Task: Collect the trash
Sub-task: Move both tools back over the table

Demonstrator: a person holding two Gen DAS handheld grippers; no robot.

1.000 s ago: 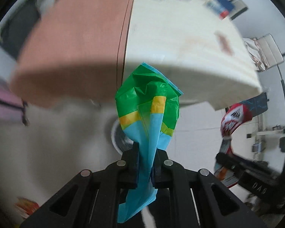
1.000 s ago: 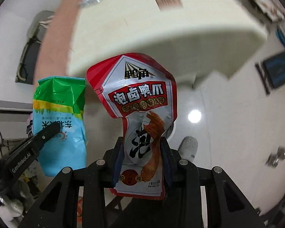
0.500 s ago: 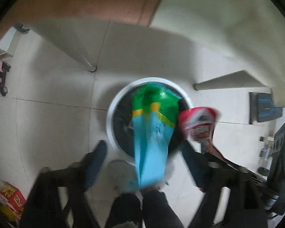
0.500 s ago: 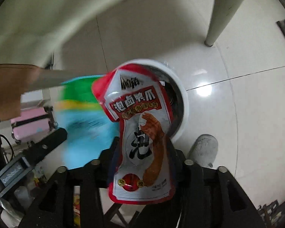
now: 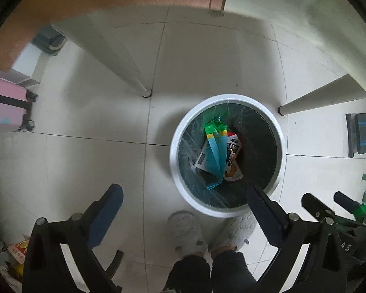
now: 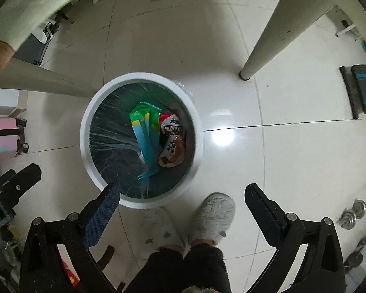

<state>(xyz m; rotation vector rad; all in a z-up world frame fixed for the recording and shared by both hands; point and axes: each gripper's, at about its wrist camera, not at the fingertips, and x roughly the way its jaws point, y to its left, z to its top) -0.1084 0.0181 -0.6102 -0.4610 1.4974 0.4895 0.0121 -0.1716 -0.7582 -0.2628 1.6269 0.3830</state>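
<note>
A white round bin [image 5: 231, 97] [image 6: 84, 134] with a dark liner stands on the tiled floor, straight below both grippers. Inside it lie a green, yellow and blue wrapper [image 5: 216, 156] [image 6: 146, 144] and a red and white snack pouch [image 5: 233, 163] [image 6: 172, 144], side by side on other scraps. My left gripper [image 5: 183, 190] hangs over the bin's near rim; its jaws are opening wide with nothing between them. My right gripper [image 6: 182, 188] is beside the bin's near right edge, jaws also opening, nothing between them.
Pale table legs [image 5: 124, 73] [image 6: 268, 36] slant down to the floor around the bin. A pink suitcase [image 5: 5, 102] stands at the left. The person's grey slippers [image 5: 185, 232] [image 6: 212, 217] are just in front of the bin. A black and blue object [image 6: 363, 90] lies at the right.
Both grippers dropped from table height to just over the bin and opened. The green-blue wrapper and the red pouch left the jaws and now lie in the bin.
</note>
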